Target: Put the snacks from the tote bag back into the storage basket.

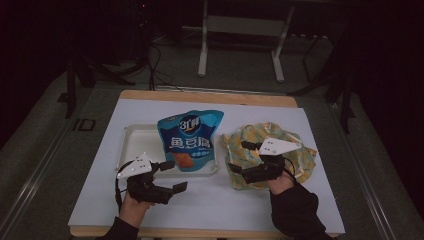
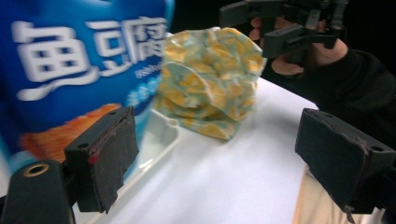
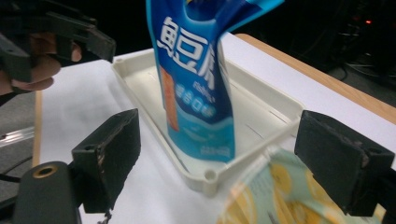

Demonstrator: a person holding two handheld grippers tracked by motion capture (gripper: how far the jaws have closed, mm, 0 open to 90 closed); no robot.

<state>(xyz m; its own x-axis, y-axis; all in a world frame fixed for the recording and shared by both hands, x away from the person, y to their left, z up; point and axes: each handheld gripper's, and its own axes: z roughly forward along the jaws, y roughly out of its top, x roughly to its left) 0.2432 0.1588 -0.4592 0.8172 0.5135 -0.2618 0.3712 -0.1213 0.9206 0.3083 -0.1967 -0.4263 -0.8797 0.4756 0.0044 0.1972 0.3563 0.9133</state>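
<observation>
Blue bag stands in the tray, yellow bag waits outside

Your left gripper [image 1: 170, 176] and right gripper [image 1: 243, 156] both gape wide, holding nothing; the blue bag [image 1: 190, 140] stands in the white tray [image 1: 134, 142], while the yellow bag [image 1: 270, 150] (crumpled, right of the tray) lies on the table under your right gripper, likely next, the blue bag crowding its path

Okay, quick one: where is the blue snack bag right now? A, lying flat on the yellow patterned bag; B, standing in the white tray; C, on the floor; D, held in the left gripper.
B: the blue snack bag stands upright with its base in the white tray, and no gripper holds it.
</observation>
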